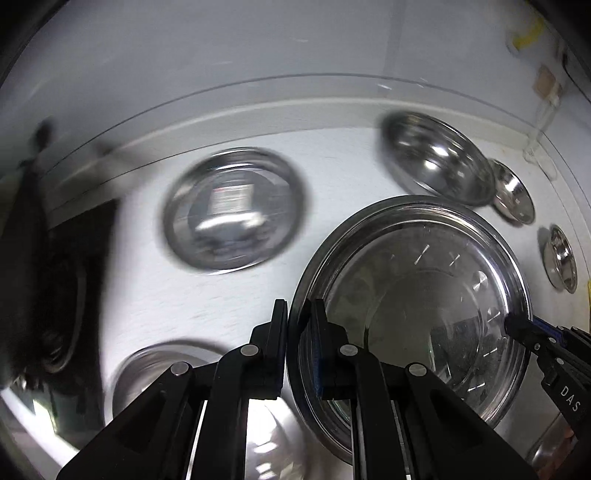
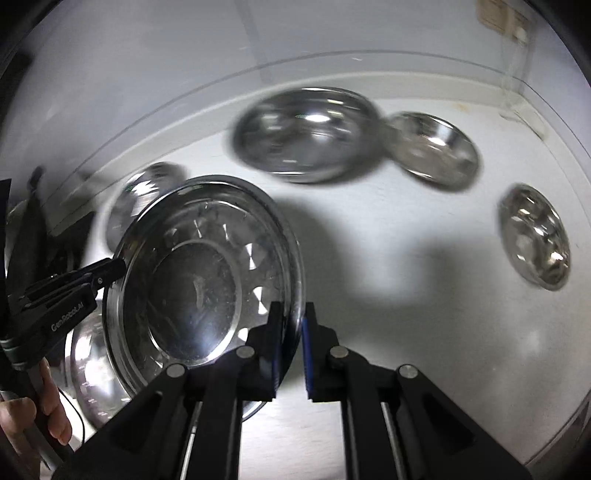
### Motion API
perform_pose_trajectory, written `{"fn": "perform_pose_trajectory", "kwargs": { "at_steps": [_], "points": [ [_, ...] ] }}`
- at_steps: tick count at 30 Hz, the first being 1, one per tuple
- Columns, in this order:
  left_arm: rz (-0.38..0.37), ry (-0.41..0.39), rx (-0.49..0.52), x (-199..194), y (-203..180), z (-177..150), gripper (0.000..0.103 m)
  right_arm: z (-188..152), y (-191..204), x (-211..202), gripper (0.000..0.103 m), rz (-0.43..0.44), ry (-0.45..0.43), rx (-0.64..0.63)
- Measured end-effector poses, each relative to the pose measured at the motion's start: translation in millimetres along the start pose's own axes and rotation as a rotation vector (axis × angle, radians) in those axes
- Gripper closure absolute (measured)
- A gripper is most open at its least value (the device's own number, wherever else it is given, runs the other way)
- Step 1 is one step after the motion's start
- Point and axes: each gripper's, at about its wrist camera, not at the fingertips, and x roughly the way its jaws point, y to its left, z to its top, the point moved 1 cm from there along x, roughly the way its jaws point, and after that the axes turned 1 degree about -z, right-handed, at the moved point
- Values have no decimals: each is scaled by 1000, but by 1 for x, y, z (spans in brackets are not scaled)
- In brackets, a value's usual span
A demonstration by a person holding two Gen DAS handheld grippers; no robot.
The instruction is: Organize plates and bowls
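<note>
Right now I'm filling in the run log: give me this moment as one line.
stage: carrying plate | left gripper: shut on plate rim | right gripper: shut on opposite rim | plate: off table, tilted | bowls: on table

ahead of my grippers a white worktop [image 1: 207, 295] runs to a pale raised ledge [image 1: 258, 118], with a plain white wall [image 1: 221, 44] above it. a thin clear panel edge [image 2: 332, 59] arcs across that wall. off to my far left sits a dark shape [image 1: 48, 280], blurred beyond telling. up to my right, a small beige fitting [image 2: 502, 18] is on the wall. soft grey shadows [image 2: 388, 266] lie on the worktop.
</note>
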Motion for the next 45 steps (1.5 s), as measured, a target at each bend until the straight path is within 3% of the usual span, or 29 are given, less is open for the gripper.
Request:
{"fn": "perform_pose_trajectory", "kwargs": {
  "at_steps": [6, 12, 19, 25, 29, 32, 35, 40, 45],
  "points": [
    [111, 9, -112, -23, 87, -40, 94, -17, 92, 15, 94, 106, 45, -131],
    [180, 55, -210, -21, 144, -85, 93, -44, 155, 37, 93, 157, 120, -248],
    [200, 93, -231, -1, 166, -120, 93, -64, 178, 67, 93, 150, 197, -291],
    [212, 97, -202, 9, 157, -124, 93, -76, 181, 79, 92, 129, 236, -290],
    [221, 106, -192, 10, 160, -122, 93, -80, 182, 83, 88, 131, 264, -285],
    [245, 81, -184, -1, 163, -117, 90, -79, 180, 74, 77, 169, 266, -267],
    [237, 33, -188, -19, 164, -105, 72, -68, 175, 58, 68, 164, 235, -256],
    [170, -20, -190, -25, 156, -58, 70, -21, 154, 38, 66, 158, 137, -200],
    [127, -28, -162, 2, 137, 2, 69, 48, 130, 43, 65, 105, 39, -140]
  ]
}}
